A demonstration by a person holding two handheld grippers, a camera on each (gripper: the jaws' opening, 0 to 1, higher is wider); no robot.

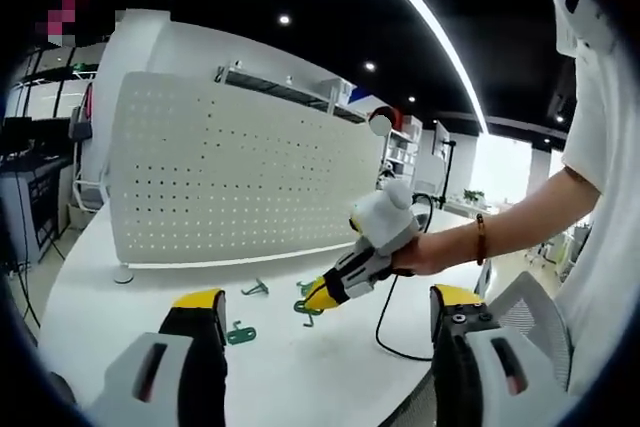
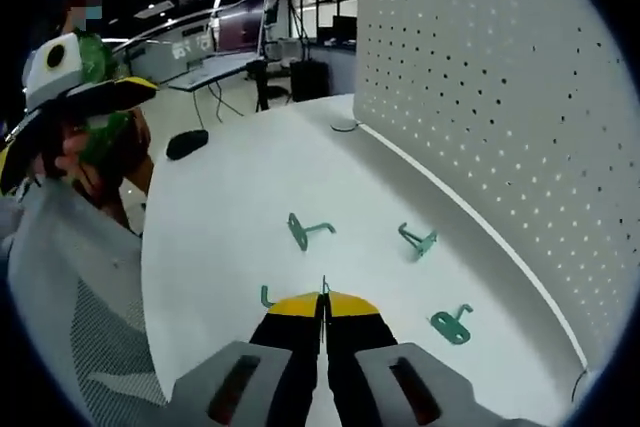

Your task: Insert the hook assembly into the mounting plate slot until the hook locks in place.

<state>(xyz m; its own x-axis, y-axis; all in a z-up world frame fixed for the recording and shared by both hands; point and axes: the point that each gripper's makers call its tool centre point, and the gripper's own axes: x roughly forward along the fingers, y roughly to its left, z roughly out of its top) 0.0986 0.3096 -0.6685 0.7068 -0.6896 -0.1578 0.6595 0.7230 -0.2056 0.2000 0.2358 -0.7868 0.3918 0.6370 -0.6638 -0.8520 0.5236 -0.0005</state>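
One green hook [image 2: 268, 297] pinched in right gripper [image 2: 323, 299] tips, jaws closed

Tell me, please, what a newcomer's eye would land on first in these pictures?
The big white pegboard standing upright on the white table, most likely. Next, the small green hooks scattered on the table before it, and the right gripper lowered among them, fingers closed.

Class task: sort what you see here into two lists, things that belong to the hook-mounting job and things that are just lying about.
Belongs to the job:
- pegboard
- green hooks on the table
- left tool, jaws apart
- right tool, jaws together beside a hook

Just lying about:
- black cable
- dark object on the table
- shelves
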